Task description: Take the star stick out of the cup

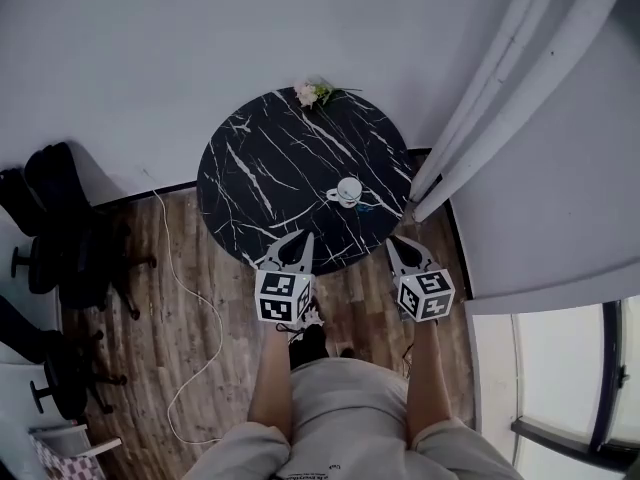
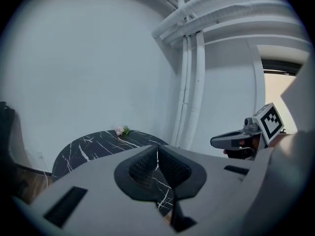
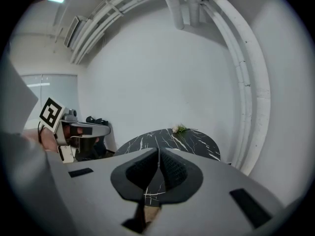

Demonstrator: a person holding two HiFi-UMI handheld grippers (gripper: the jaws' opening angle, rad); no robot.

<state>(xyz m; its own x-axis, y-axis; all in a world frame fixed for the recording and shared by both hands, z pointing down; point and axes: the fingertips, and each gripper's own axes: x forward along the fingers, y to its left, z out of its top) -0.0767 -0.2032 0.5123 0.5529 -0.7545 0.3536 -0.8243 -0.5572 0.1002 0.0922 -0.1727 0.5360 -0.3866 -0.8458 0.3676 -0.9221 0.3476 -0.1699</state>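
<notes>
Tongs-wise: holding left tongs [image 1: 300, 240] and right tongs [image 1: 395, 243] clenched, empty, at the worktop [image 1: 260, 168] edge, well short of the cup [image 1: 348, 191], probably lining up.

My left gripper [image 2: 157, 149] and right gripper [image 3: 158, 151] have smooth, matt grey plastic bodies. Their pads [image 2: 142, 168] are dark and finely ribbed. Ahead of my jaws, the table [image 1: 270, 168] top is polished black, stone-like, with white veins. The cup [image 1: 348, 191] on it is glossy white. Beneath my jaws, the floor [image 1: 190, 308] is wood-grain plank.
</notes>
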